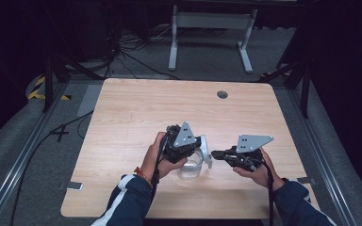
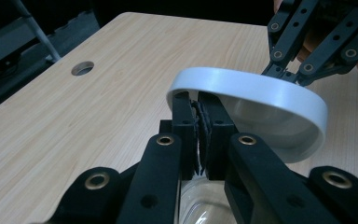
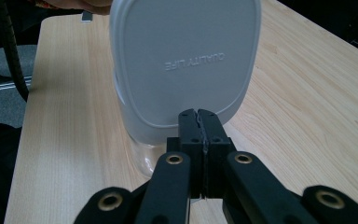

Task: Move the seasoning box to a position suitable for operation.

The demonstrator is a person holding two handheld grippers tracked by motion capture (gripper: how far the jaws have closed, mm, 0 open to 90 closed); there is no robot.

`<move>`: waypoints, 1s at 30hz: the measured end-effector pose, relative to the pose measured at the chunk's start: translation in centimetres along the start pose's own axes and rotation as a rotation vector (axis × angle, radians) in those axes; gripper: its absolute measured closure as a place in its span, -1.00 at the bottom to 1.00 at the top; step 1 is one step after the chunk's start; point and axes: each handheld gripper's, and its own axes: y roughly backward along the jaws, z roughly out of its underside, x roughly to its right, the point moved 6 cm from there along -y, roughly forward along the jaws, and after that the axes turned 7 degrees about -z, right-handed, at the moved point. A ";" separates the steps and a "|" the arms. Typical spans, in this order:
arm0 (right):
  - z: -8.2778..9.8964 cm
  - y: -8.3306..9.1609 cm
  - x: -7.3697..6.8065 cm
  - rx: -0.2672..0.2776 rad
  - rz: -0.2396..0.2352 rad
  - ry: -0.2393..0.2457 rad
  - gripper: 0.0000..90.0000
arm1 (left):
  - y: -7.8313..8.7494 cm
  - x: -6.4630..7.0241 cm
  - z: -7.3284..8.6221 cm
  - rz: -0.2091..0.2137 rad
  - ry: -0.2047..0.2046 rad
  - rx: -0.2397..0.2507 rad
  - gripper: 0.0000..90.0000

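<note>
Counter (image 1: 136, 108) first — pale wood, a clear plastic container (image 1: 190, 168) standing near its front edge. Grey lid (image 2: 261, 95) hangs tilted above the container, one edge lifted. Left tongs (image 2: 203, 122) clamp its near rim; right tongs (image 3: 199, 122) pinch the opposite rim. Lid removal looks underway — next, lift it clear.

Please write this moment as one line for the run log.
left gripper: shut on container rim | right gripper: shut on grey lid edge | lid: tilted, half lifted | table: light wood
</note>
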 end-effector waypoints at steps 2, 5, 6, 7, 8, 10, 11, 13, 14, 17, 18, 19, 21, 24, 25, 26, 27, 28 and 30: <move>0.1 0.2 -0.1 0.002 0.004 0.000 1.00 | -0.2 0.1 -0.1 0.007 -0.007 -0.003 0.91; 0.2 0.4 -0.1 -0.001 0.009 -0.003 1.00 | -0.5 0.2 -0.3 0.020 -0.011 -0.005 0.91; 0.3 0.4 -0.2 0.001 0.011 -0.001 1.00 | -0.6 0.3 -0.4 0.022 -0.008 -0.005 0.91; 0.3 0.5 -0.2 0.000 0.012 -0.007 1.00 | -0.6 0.3 -0.5 0.023 -0.018 -0.008 0.91; 0.3 0.5 -0.3 -0.001 0.012 -0.009 1.00 | -0.7 0.4 -0.6 0.028 -0.007 -0.002 0.91; 0.5 0.7 -0.3 -0.002 0.017 -0.012 1.00 | -0.7 0.3 -0.6 0.029 -0.023 -0.006 0.91; 0.5 0.8 -0.3 -0.001 0.015 -0.014 1.00 | -0.8 0.3 -0.6 0.029 -0.019 -0.005 0.90; 0.6 1.0 -0.3 0.002 0.020 -0.019 1.00 | -0.6 0.1 -0.4 0.029 -0.020 -0.009 0.91; 0.7 1.0 -0.2 0.000 0.025 -0.016 1.00 | -0.5 -0.1 -0.2 0.023 -0.025 -0.013 0.91; 0.8 1.3 -0.2 0.001 0.026 -0.022 1.00 | 0.1 -0.6 0.3 0.011 -0.013 -0.017 0.90; 0.8 1.3 -0.2 0.000 0.027 -0.024 1.00 | 0.4 -0.9 0.6 0.001 -0.006 -0.019 0.90; 0.8 1.4 -0.2 0.001 0.030 -0.022 1.00 | 0.7 -1.2 0.9 -0.001 0.003 -0.027 0.90; 0.8 1.5 -0.1 0.000 0.034 -0.016 1.00 | 1.2 -1.7 1.4 -0.020 0.005 -0.030 0.91; 0.9 1.7 0.1 -0.004 0.039 -0.017 1.00 | 2.1 -2.6 2.5 -0.053 0.008 -0.049 0.90; 0.9 1.8 0.1 -0.010 0.043 -0.011 1.00 | 2.3 -2.8 2.8 -0.058 0.015 -0.055 0.90; 0.9 1.9 0.1 -0.012 0.043 -0.012 1.00 | 2.7 -3.2 3.3 -0.064 0.023 -0.061 0.90; 1.0 2.1 0.2 -0.017 0.045 -0.008 1.00 | 2.9 -3.4 3.6 -0.074 0.026 -0.067 0.90; 1.0 2.2 0.3 -0.017 0.049 -0.007 1.00 | 3.2 -3.7 4.0 -0.082 0.029 -0.081 0.90; 1.1 2.5 0.5 -0.014 0.055 -0.010 1.00 | 4.0 -4.2 4.8 -0.106 0.026 -0.105 0.90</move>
